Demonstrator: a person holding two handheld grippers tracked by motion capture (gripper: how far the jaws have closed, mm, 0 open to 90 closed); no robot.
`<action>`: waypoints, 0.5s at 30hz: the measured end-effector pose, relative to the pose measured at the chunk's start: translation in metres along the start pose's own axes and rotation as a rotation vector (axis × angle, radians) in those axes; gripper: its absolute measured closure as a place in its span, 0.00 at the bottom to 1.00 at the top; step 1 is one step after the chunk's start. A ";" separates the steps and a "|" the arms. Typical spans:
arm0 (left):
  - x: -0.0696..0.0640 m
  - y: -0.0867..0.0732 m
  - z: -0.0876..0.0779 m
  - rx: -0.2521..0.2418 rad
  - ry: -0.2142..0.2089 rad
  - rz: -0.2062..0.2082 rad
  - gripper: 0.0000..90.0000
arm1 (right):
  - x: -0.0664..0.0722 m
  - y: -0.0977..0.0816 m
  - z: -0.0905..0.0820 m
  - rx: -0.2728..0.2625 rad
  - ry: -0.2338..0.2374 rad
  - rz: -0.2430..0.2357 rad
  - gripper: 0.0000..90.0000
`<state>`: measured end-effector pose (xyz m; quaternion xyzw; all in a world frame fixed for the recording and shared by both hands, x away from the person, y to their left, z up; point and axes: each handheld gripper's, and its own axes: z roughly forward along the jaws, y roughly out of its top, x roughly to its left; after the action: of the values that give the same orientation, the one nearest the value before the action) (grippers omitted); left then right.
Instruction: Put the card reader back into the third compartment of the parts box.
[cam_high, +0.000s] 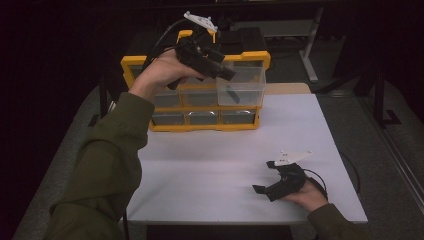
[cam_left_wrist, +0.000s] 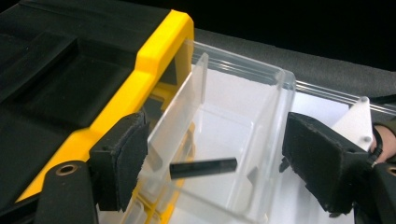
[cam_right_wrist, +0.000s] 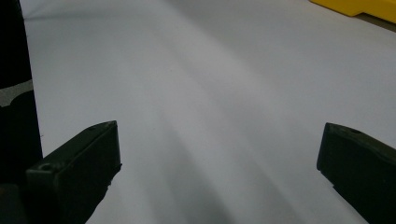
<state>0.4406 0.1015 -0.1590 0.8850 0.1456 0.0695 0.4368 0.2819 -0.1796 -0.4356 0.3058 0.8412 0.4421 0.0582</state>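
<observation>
My left gripper (cam_left_wrist: 212, 163) hangs released over the pulled-out clear drawer (cam_left_wrist: 243, 116) of the yellow organizer (cam_high: 200, 90); a black stick (cam_left_wrist: 203, 168) inside. Right gripper (cam_high: 265, 187), spread wide, rests nearer me.

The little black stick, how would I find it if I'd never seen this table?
Look for the yellow drawer cabinet at the far edge of the white table. Its upper right clear drawer is pulled out. The short black stick is inside it, the one dark thing there; the other drawers look empty.
</observation>
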 end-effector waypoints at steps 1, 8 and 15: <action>-0.001 -0.002 -0.003 -0.004 0.001 0.002 0.24 | 0.000 0.000 0.000 0.000 -0.001 0.000 0.00; -0.009 -0.020 -0.018 -0.024 0.000 0.001 0.21 | 0.001 0.000 -0.001 -0.005 -0.003 0.000 0.00; -0.015 -0.042 -0.029 -0.034 0.019 -0.003 0.17 | 0.001 0.001 0.000 -0.001 -0.007 -0.004 0.00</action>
<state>0.4105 0.1431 -0.1749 0.8766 0.1497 0.0796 0.4503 0.2813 -0.1786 -0.4351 0.3056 0.8414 0.4414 0.0620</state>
